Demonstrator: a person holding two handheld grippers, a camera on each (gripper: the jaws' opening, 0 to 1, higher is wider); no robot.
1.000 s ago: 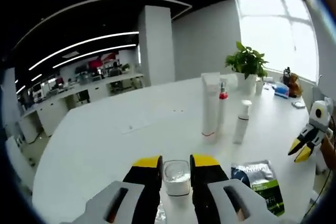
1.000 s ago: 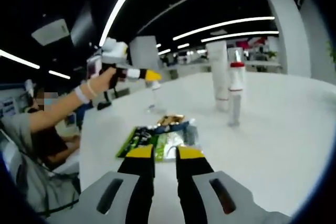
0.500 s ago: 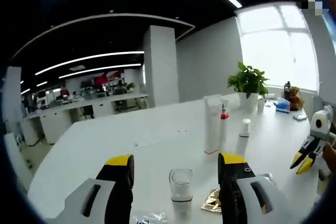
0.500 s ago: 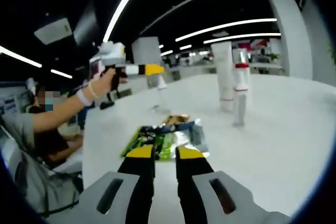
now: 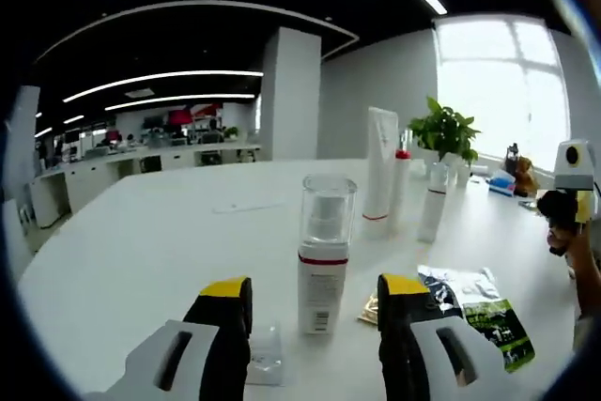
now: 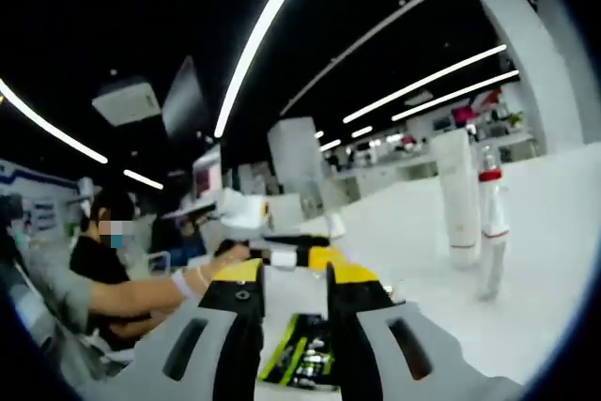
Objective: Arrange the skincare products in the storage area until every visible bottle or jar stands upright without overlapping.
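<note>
A white bottle with a clear cap point(image 5: 324, 251) stands upright on the white table point(image 5: 141, 251), just ahead of my left gripper point(image 5: 315, 296). That gripper is open, its jaws wide apart and apart from the bottle. Behind stand a tall white tube point(image 5: 380, 171), a red-capped bottle point(image 5: 401, 185) and a small white pump bottle point(image 5: 432, 202). My right gripper point(image 6: 296, 274) hovers with its jaws a narrow gap apart and nothing between them. Beyond it are the left gripper point(image 6: 272, 255), the tall tube point(image 6: 460, 199) and the red-capped bottle point(image 6: 490, 204).
Green sachets point(image 5: 479, 312) and a gold one point(image 5: 371, 307) lie flat to the right of the bottle; the sachets point(image 6: 305, 354) show under the right jaws. A small clear piece point(image 5: 263, 363) lies by the left jaw. A potted plant point(image 5: 446, 129) stands far back. A person point(image 6: 103, 260) sits at left.
The left gripper let go of the clear-capped bottle, opened wide and dropped lower behind it; the bottle now stands free. The right view tilted upward and its jaws parted slightly.
</note>
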